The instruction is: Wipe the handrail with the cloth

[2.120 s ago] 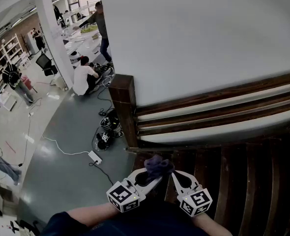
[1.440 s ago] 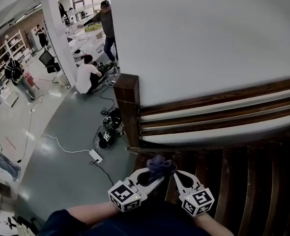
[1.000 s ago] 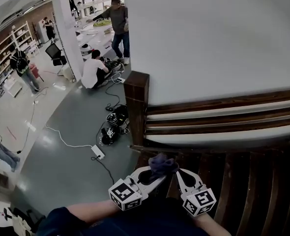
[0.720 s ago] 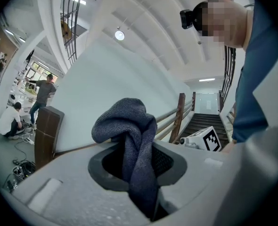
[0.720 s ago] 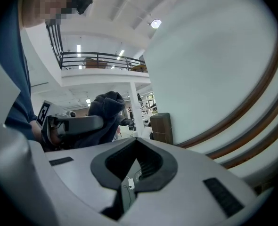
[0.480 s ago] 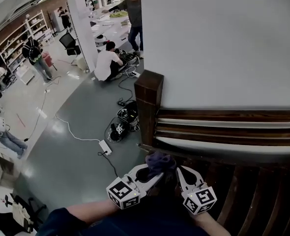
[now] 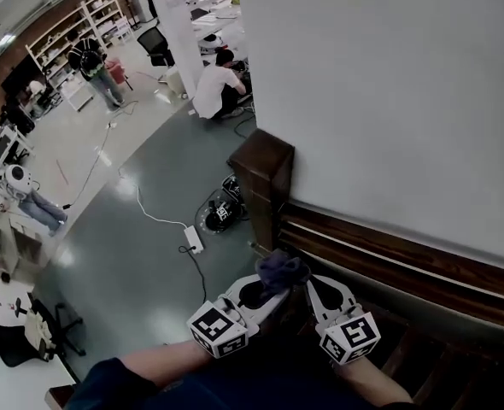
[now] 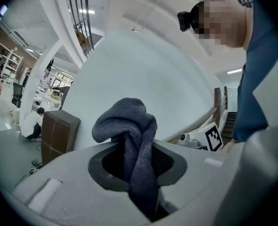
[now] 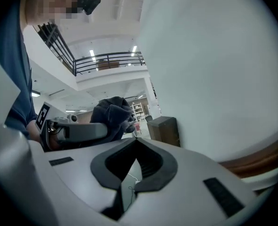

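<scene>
Cloth (image 7: 279, 270), a dark bunched rag, sits low in the head view at about 6 o'clock. It is pinched in the left gripper (image 7: 272, 290). That gripper's own view shows its jaws closed on the fabric, with a knot of it bulging above the tips and a tail hanging down between them.

The right gripper (image 7: 311, 283) is just beside it, at the cloth's 3 o'clock. Its jaws are together at the tips with nothing between them, and only floor (image 7: 124, 263) shows through the gap behind.

At the cloth's 12 o'clock stands a dark wooden post (image 7: 267, 165). From it the handrail (image 7: 389, 259) runs off toward 4 o'clock along the foot of a white wall (image 7: 389, 84). The cloth hangs near the rail's post end, and I cannot tell whether it touches the wood.

Down on the grey floor, at 9 o'clock of the post, a white power strip (image 7: 193, 240) lies on its cable. A person (image 7: 214, 88) crouches at 11 o'clock.
</scene>
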The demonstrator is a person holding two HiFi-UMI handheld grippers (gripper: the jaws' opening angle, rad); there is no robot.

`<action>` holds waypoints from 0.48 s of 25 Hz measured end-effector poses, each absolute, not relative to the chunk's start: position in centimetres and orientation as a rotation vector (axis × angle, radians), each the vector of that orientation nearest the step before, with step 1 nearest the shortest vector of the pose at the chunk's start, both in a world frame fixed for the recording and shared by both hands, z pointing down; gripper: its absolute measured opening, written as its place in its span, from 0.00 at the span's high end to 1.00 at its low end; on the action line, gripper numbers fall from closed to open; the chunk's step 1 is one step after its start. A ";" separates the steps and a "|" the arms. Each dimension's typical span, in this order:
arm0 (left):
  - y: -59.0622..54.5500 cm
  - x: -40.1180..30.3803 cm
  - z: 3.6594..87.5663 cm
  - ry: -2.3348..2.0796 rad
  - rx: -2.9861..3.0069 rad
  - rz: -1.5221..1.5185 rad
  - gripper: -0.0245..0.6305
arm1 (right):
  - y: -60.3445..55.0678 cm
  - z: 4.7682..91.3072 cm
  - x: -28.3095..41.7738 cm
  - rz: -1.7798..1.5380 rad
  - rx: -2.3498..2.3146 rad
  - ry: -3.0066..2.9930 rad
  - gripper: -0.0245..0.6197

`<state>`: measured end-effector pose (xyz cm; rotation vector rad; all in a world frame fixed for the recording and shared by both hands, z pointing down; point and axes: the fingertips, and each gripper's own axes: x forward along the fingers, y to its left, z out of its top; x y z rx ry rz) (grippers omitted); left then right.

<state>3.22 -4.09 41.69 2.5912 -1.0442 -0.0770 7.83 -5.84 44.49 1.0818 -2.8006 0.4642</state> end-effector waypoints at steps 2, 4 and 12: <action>-5.8 2.9 42.2 -1.105 2.554 -0.090 0.81 | -7.8 44.8 7.6 0.462 1.030 -2.814 0.95; -7.0 2.4 42.8 -1.150 2.521 -0.099 0.81 | -9.1 45.1 7.4 0.480 1.012 -2.818 0.95; -10.8 -1.1 43.8 -1.269 2.491 -0.154 0.81 | -11.4 45.6 5.7 0.473 1.006 -2.803 0.95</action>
